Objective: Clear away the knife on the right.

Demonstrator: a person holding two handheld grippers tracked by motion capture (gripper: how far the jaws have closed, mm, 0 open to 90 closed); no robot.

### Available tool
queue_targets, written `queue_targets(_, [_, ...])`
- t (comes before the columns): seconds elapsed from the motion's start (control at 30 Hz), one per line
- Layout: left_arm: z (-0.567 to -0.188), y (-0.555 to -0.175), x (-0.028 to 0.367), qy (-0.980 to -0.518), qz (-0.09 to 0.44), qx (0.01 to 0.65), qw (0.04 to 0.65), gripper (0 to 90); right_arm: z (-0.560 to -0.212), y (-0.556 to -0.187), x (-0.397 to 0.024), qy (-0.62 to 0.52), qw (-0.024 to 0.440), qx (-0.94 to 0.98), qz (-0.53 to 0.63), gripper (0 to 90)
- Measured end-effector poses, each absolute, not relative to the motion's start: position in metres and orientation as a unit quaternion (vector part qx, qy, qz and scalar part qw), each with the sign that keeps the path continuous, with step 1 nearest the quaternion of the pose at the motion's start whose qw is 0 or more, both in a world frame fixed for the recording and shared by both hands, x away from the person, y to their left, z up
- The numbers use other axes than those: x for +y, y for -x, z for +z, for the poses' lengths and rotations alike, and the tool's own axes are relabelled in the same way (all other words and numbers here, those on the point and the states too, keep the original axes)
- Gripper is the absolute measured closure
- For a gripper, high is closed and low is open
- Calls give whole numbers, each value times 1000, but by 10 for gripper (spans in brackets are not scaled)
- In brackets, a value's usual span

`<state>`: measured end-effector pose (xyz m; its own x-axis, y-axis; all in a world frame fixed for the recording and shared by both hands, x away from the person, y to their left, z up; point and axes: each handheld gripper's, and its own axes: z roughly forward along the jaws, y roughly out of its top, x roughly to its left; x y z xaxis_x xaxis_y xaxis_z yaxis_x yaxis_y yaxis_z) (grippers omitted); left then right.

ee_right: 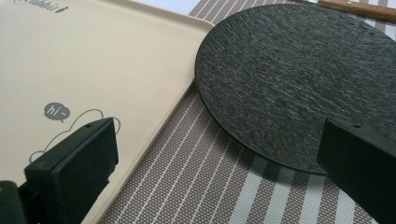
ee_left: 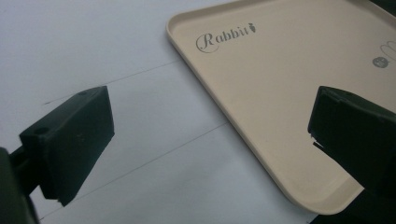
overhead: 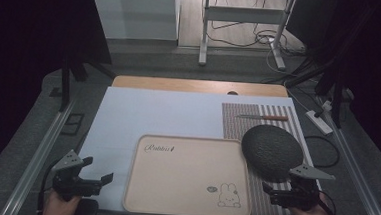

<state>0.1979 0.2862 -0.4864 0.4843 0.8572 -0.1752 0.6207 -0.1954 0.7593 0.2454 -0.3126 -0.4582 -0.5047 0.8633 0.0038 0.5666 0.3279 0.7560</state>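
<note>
Tray (overhead: pixel 184 180): beige, rectangular, rounded corners, printed with the word "Rabbit" at its far left and a rabbit drawing with a "hi" speech bubble at its near right. It lies flat at the near middle of the table, resting mostly on a pale white sheet (overhead: pixel 153 112), its right edge touching a brown-and-white striped placemat (overhead: pixel 297 125).

Plate (overhead: pixel 272 151): round, dark, rough-textured. It sits on the striped placemat just right of the tray, its left rim at the tray's right edge.

Knife (overhead: pixel 264 117): metal blade, reddish-brown handle, lying crosswise on the far part of the placemat, well apart from the plate.

Left gripper (overhead: pixel 90 174): held in a hand at the near left, just beside the tray's left edge. Jaws spread wide, nothing between them; in its own view they frame the tray's near left corner.

Right gripper (overhead: pixel 278 193): held in a hand at the near right, over the placemat near the plate's near rim. Jaws spread wide, gripping nothing.
</note>
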Motion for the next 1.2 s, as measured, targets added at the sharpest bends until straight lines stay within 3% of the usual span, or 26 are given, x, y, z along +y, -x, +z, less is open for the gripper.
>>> queue_targets(0.37, [-488,-202,283,-771,125,498,377,19,-458,-246,-312,-447,196,795,361,0])
queue_targets(1.2, [-488,-203,281,-774,121,499,370,24,-457,-251,-306,-427,190,811,353,0])
